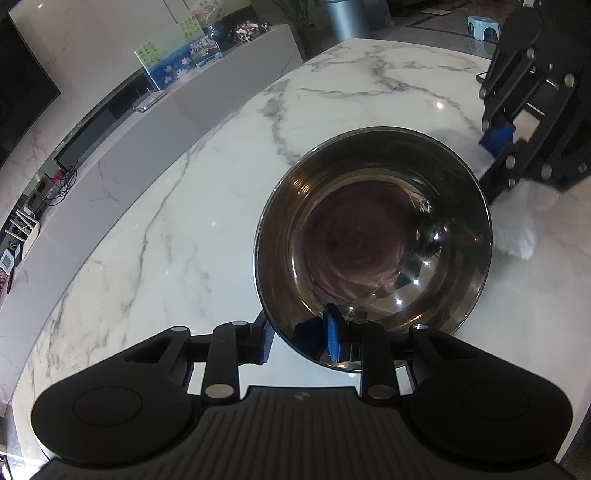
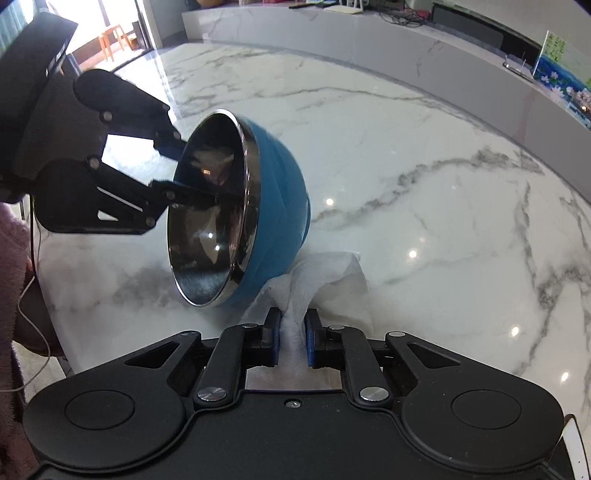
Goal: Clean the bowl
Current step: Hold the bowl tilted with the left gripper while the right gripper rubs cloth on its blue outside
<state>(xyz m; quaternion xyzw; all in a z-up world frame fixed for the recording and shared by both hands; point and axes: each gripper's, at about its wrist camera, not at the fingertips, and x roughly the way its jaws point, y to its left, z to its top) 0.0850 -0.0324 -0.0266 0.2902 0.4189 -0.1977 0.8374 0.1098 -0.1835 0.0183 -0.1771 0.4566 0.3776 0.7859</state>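
Here the bowl, blue outside and mirror-bright steel inside, is tipped steeply on its side on the white marble table, its mouth turned toward the left gripper. That gripper pinches the rim nearest it: one blue-padded finger sits inside the bowl against the steel wall, the other outside against the shell, so the jaws are narrowed onto the rim rather than spread. From the right wrist view the same black linkage reaches in from the left, and its fingers straddle the chrome edge.

The right gripper is pressed together on a bunched white paper towel. The wad is squeezed between the two blue pads, and its loose end fans out onto the marble just beside the bowl's lower blue flank, touching or nearly touching it; which of the two cannot be told. The towel lies outside the bowl, with the blue shell between it and the steel interior.

Around them the tabletop is bare, veined in grey and dotted with reflected lights. Beyond its far edge runs a long low grey counter carrying a picture stand and some cables. A small pale stool stands on the floor farther off. A pink fuzzy sleeve shows at the left edge of the right wrist view.
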